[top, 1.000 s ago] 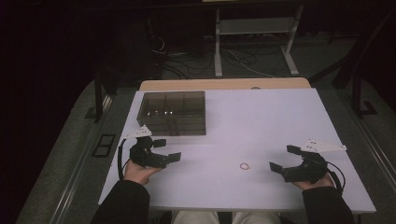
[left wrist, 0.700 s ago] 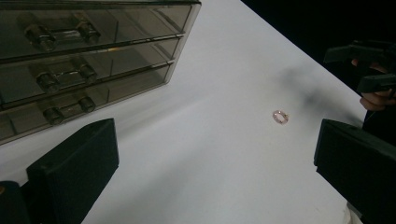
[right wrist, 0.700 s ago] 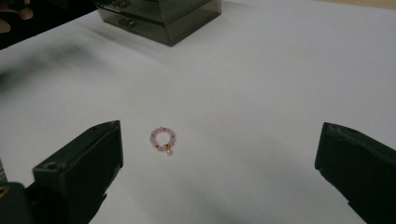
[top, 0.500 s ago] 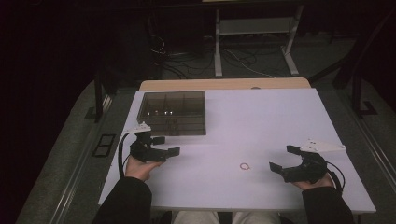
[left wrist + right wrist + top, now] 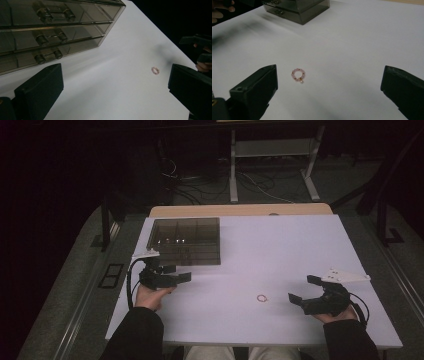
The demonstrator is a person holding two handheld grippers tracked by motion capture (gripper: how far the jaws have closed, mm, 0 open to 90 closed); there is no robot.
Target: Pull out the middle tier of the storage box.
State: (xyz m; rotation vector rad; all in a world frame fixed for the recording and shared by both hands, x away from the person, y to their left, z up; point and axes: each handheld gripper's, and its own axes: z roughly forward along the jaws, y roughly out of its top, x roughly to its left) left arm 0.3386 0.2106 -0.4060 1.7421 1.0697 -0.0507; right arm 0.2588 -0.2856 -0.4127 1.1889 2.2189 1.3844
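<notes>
A person sits at a white table [image 5: 280, 250] and holds a black two-jaw gripper in each hand.

The left gripper [image 5: 172, 273] is near the left edge of the table, just in front of a smoky see-through plastic box with little drawers [image 5: 186, 240]. Its jaws are wide apart and hold nothing. In the left gripper view, the drawer fronts with their small round knobs [image 5: 47, 56] are close by on the left. The box lies flat on the table with its drawers facing the person.

The right gripper [image 5: 305, 290] is near the right front corner of the table. Its jaws are wide apart too, and nothing is between them. A grey three-cornered plate [image 5: 346, 276] sits on top of it.

A small pink bead bracelet with a tiny gold charm [image 5: 298, 75] lies flat on the table. It is just to the left of the right gripper and well apart from the left gripper and the box. In the right gripper view it lies a little ahead of the jaws, closer to the left jaw. Nothing touches it.
</notes>
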